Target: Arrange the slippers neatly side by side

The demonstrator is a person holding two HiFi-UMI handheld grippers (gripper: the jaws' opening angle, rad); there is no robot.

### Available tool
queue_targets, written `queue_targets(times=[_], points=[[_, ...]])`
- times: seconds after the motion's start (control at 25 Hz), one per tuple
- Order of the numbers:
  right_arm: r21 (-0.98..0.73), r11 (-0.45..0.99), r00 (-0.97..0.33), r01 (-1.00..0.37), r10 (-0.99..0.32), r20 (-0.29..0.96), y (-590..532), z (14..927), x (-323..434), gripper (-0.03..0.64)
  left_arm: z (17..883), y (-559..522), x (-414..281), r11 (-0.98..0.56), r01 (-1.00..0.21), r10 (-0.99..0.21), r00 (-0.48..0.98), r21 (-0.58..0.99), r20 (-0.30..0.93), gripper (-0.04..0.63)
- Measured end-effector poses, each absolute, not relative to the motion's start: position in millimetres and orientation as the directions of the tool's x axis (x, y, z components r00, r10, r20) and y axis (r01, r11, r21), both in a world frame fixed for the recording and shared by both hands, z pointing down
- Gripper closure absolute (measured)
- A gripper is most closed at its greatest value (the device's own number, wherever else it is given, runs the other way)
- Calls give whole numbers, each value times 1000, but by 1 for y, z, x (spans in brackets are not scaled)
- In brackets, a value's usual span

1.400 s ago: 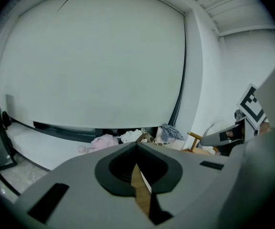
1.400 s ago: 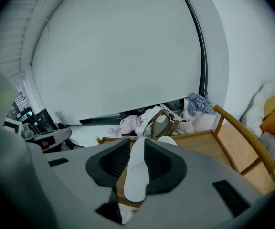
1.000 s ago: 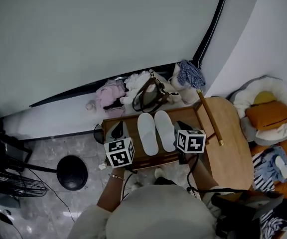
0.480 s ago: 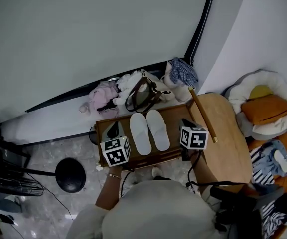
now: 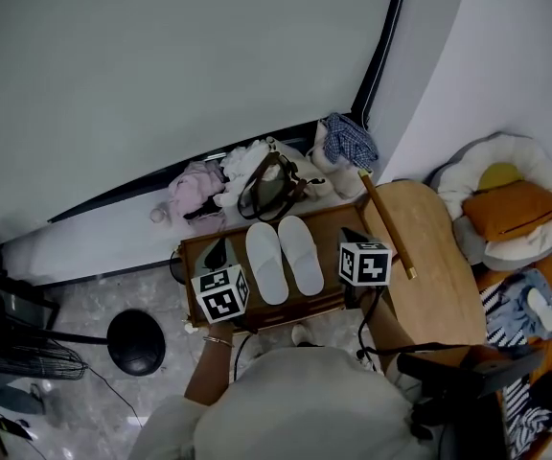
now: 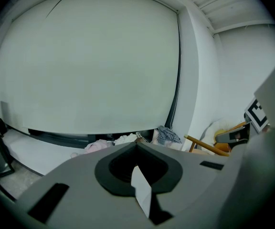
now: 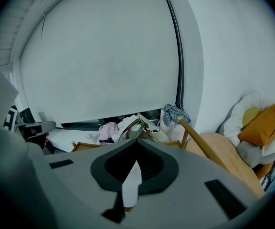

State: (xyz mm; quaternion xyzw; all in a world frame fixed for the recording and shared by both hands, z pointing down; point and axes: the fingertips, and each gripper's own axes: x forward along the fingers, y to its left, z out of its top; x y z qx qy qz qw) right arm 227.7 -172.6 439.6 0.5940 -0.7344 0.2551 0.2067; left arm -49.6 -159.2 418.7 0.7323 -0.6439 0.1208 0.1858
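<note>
The left gripper (image 5: 218,253) hangs over the left end of the brown tabletop (image 5: 326,228), its jaws pressed together on nothing. In the middle, the left slipper (image 5: 266,263) and right slipper (image 5: 301,255), both white, lie side by side, touching. At the right end, the right gripper (image 5: 351,239) has just closed its jaws, with nothing between them.

Handled bag (image 5: 268,188) among heaped clothes (image 5: 195,182); orange cushion (image 5: 516,211) well apart, at right.
</note>
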Motion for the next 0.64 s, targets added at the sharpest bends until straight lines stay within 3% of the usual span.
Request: queue_targets(times=[0.64], points=[[-124,184,-221,-975,-745,630,-180,449,218,583,426,-168,-50,-106,-987,-891,147,119,429,588]])
